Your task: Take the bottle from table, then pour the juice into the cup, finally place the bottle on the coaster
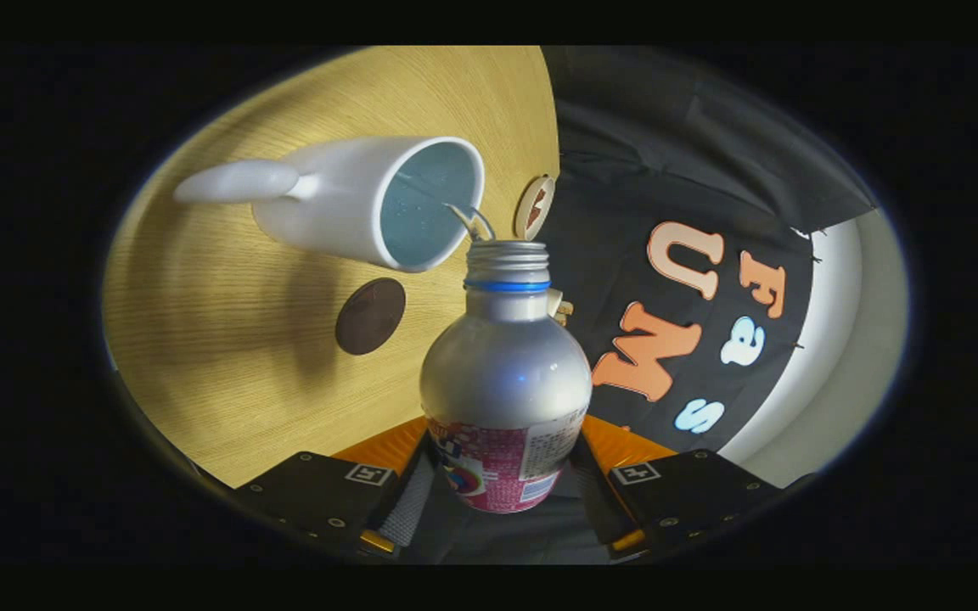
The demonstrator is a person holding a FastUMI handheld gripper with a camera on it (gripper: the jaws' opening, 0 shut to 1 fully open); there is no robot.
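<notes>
Tool [502, 484] grips metal bottle [504, 373] nr ceramic cup [370, 199].

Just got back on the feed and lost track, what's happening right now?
The hand-held tool is shut on a silver metal bottle with a pink label, one finger on each side of its lower body. The bottle is uncapped and tipped so its threaded mouth meets the rim of the white ceramic cup, with thin streams running into the cup. The round dark brown coaster lies bare on the light wooden table beside the cup, so placing the bottle there is not yet done.
</notes>
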